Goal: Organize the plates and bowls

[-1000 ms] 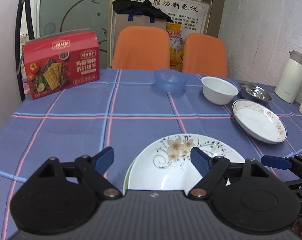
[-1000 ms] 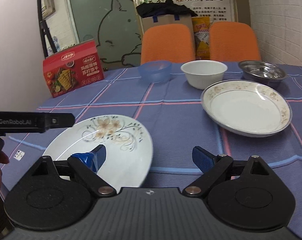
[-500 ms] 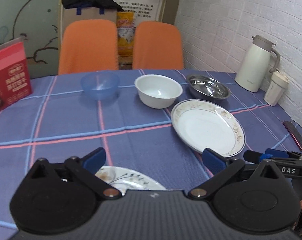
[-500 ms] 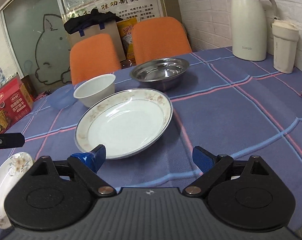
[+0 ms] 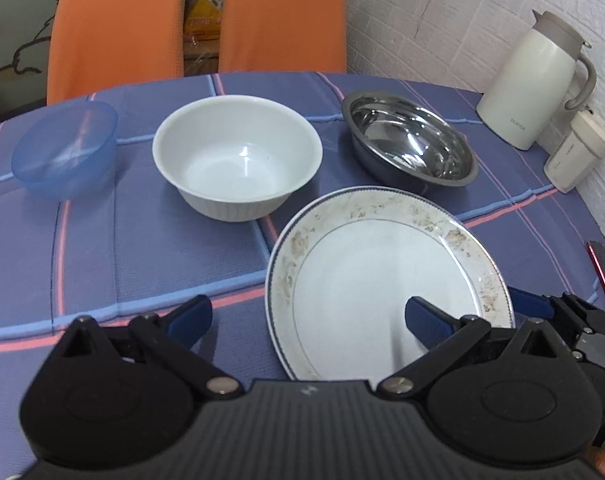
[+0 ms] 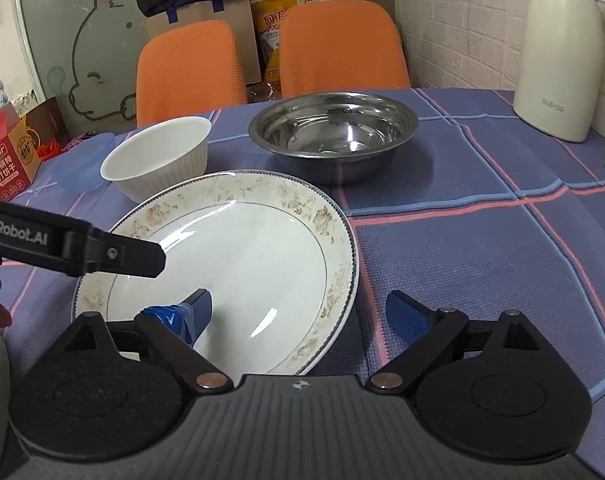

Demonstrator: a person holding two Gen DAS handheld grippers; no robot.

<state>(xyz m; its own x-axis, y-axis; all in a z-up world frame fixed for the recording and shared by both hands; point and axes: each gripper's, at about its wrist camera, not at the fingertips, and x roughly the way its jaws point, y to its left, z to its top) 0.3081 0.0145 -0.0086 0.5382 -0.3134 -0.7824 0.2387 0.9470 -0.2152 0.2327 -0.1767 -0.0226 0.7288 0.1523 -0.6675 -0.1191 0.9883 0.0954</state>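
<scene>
Both grippers moved to the empty gold-rimmed plate; bowls empty.

plate white, faded brown floral rim (centre right) | bowls: white, translucent blue, steel | tablecloth blue, pink-and-light-blue checks | 2 chairs orange

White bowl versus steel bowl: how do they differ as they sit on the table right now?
The white bowl is opaque ceramic-looking with a ribbed outer wall; the steel bowl is shiny and mirrors the room. The white bowl is taller and narrower, the steel bowl wider and shallower. The white bowl sits nearer the blue bowl, the steel bowl nearer the jug. Both stand upright and empty.
</scene>
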